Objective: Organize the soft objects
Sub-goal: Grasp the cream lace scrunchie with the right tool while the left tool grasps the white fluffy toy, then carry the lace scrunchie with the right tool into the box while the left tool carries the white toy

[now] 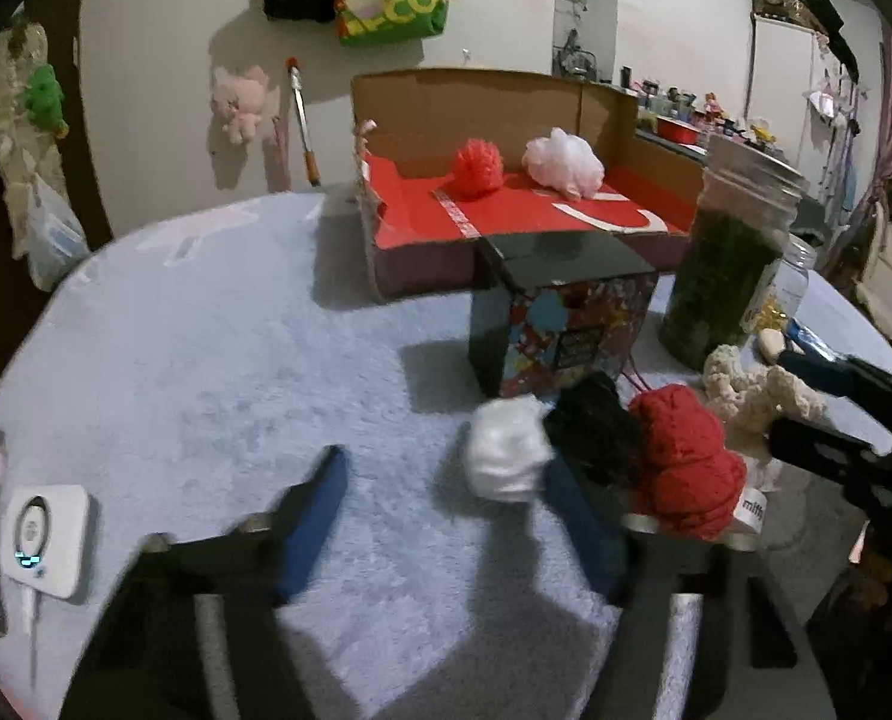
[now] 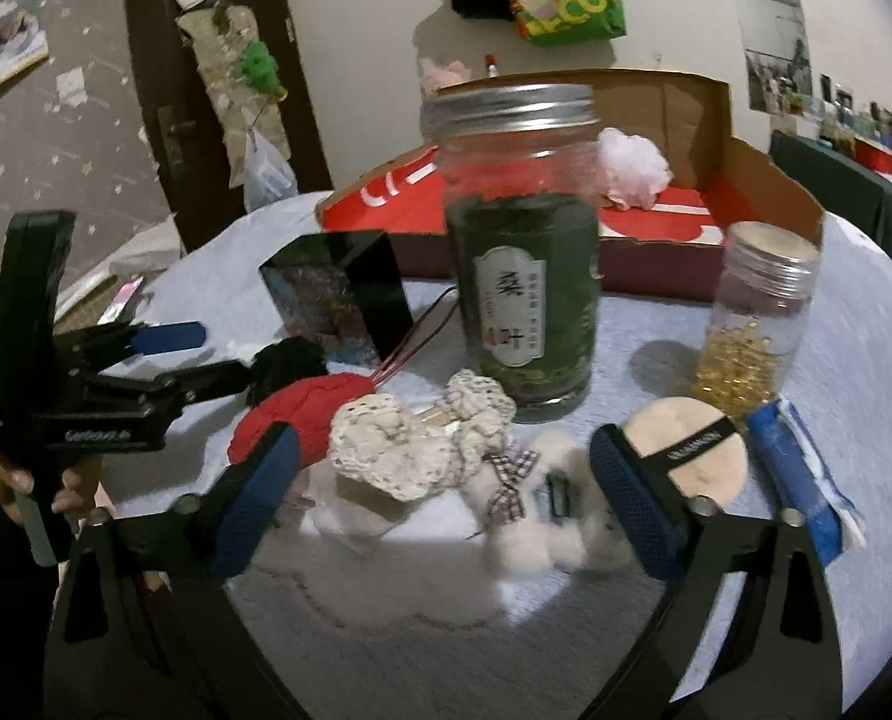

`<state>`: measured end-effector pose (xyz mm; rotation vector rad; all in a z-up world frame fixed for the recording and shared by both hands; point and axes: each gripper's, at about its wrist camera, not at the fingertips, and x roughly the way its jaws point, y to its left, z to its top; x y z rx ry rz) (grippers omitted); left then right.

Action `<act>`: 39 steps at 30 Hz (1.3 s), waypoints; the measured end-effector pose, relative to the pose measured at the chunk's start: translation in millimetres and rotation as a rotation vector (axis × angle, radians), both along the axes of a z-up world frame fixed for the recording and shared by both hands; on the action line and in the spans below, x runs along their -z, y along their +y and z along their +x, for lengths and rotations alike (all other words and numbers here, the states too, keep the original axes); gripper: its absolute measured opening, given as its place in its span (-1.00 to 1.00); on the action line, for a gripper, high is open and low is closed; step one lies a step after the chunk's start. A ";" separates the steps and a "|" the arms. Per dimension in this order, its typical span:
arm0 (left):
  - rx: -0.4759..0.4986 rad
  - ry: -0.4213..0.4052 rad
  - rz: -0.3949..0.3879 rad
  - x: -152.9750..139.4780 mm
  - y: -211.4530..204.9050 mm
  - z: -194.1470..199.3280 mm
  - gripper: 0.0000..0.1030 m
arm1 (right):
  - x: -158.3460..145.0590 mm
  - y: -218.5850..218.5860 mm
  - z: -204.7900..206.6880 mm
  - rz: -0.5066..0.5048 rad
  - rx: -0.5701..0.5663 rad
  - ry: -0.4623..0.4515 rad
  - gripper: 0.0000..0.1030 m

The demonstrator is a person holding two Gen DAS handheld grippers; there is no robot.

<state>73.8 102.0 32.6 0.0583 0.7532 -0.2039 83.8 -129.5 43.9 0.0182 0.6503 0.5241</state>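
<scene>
The left hand-held gripper (image 1: 440,510), fingers apart around nothing, has its right finger against a white fluffy ball (image 1: 505,450) lying on the pale blue surface (image 1: 206,360). It should centre on the ball before squeezing. The ball is roundish, with no clear long axis. The right hand-held gripper (image 2: 446,498) gapes over a cream crocheted toy (image 2: 398,444).

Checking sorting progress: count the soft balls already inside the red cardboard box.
2. A red pom-pom sits left of centre on the box floor; a white fluffy ball sits to its right, near the back wall. The tall jar blocks part of the box in the right wrist view.
</scene>
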 end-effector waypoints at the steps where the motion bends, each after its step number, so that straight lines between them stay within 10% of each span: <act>1: 0.014 0.016 -0.017 1.6 0.1 1.3 -0.31 | 0.8 1.6 0.5 -0.002 -0.008 0.004 0.36; 5: 0.035 0.022 -0.030 5.0 -0.8 -1.1 -0.62 | 2.5 2.7 0.9 -0.001 -0.030 0.005 -0.33; 8: 0.029 0.001 -0.037 0.5 -1.2 -6.4 -0.69 | 0.0 0.3 -2.4 0.013 -0.042 -0.012 -0.50; 26: 0.179 -0.111 -0.111 -39.5 -69.5 -39.5 -0.71 | -27.4 -47.7 -24.7 0.035 -0.003 -0.110 -0.53; 39: 0.249 -0.035 -0.140 -23.7 -113.1 -17.9 -0.71 | -25.3 -63.6 -16.1 0.056 -0.018 -0.087 -0.53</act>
